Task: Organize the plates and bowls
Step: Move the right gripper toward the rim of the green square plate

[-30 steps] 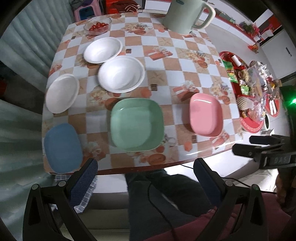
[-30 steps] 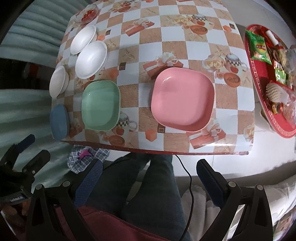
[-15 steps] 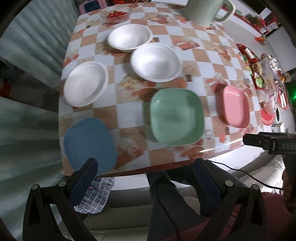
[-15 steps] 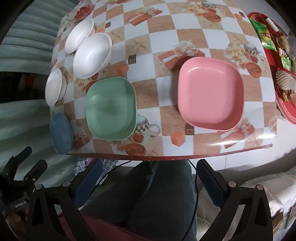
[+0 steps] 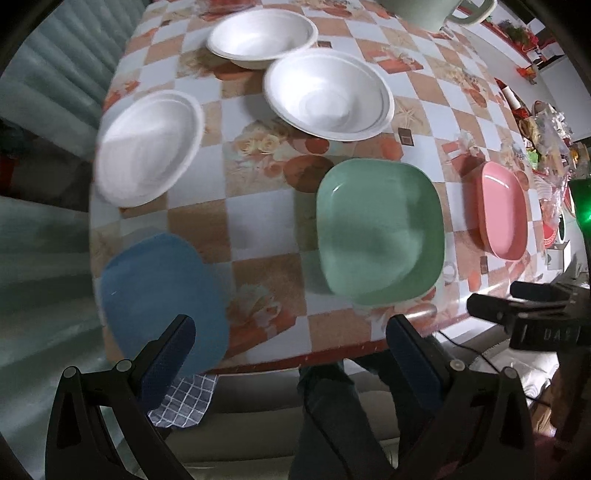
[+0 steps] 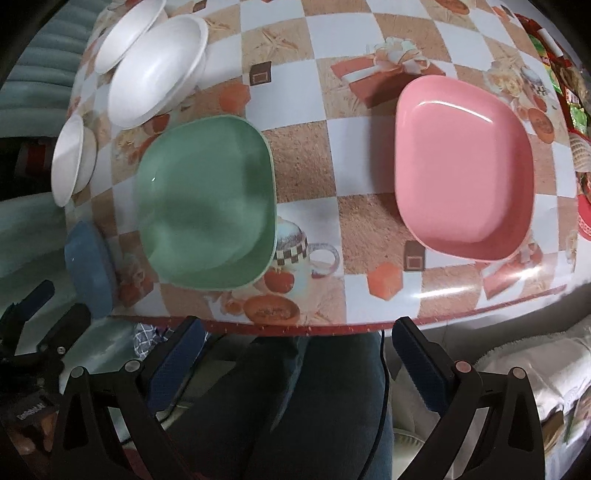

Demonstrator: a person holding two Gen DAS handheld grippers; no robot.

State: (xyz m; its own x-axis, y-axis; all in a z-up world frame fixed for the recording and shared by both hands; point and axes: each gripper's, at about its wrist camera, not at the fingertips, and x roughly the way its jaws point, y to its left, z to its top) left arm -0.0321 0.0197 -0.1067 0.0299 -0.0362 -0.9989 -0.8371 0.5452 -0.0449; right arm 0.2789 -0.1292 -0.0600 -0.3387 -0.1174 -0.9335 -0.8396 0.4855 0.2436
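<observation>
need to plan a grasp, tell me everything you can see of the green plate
The green plate is a rounded square with a raised rim, pale green, smooth and glossy like plastic or melamine. It looks empty, sits upright and flat on the checked tablecloth near the table's front edge. Nothing touches it besides the cloth: the blue plate lies apart on one side, the pink plate on the other, white bowls behind. Neither pair of tongs reaches it.

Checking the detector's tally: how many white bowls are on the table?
3. One round white bowl at the far end, a second just nearer, beside the square green plate, a third at the left edge. None seems hidden.
</observation>
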